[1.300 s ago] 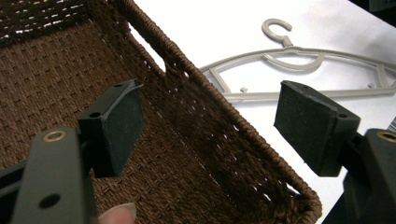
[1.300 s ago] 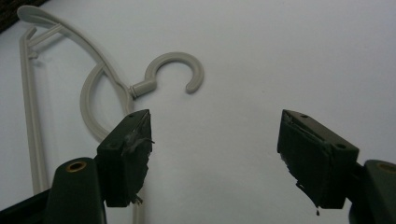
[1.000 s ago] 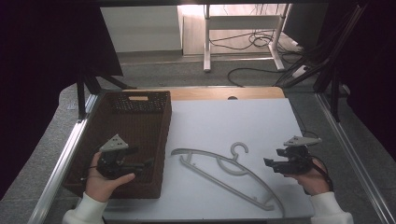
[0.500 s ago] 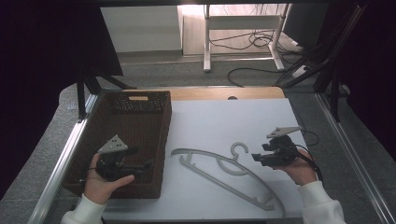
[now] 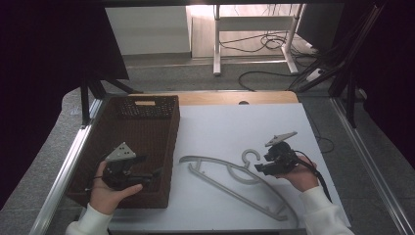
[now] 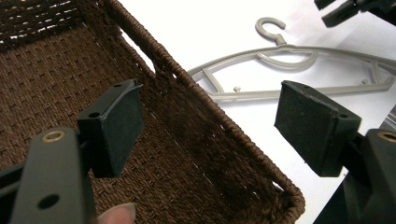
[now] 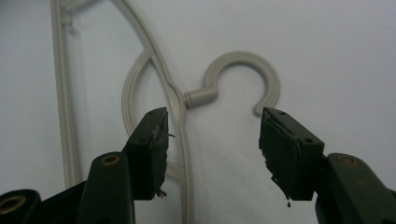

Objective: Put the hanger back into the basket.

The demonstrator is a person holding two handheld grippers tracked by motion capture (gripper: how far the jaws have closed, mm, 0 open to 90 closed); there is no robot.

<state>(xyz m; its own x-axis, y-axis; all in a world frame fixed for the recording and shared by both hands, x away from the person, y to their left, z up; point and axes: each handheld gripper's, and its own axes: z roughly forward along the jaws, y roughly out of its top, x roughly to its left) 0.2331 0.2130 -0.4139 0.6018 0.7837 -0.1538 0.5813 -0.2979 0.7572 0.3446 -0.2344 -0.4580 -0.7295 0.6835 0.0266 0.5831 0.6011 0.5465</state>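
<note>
A grey plastic hanger [image 5: 234, 191] lies flat on the white table, hook pointing away from me. My right gripper [image 5: 259, 166] hovers just right of the hook. In the right gripper view the hook [image 7: 243, 58] lies just ahead of the gripper [image 7: 212, 140], whose jaws have just been closing but stand apart with nothing pressed between them. My left gripper [image 5: 147, 167] is held over the near right part of the brown wicker basket [image 5: 173, 137], open and empty. In the left gripper view the basket's right wall [image 6: 196, 88] runs past its jaws [image 6: 210, 116], with the hanger [image 6: 252, 94] beyond.
The white table top [image 5: 235, 127] has a wooden strip along its far edge and metal rails at both sides. Beyond it are desk legs and cables on the floor. The basket holds nothing that I can see.
My right gripper has moved left across the table to the hanger's hook, its jaws narrowing. The left hand and gripper stayed over the basket. The hanger has not moved.
</note>
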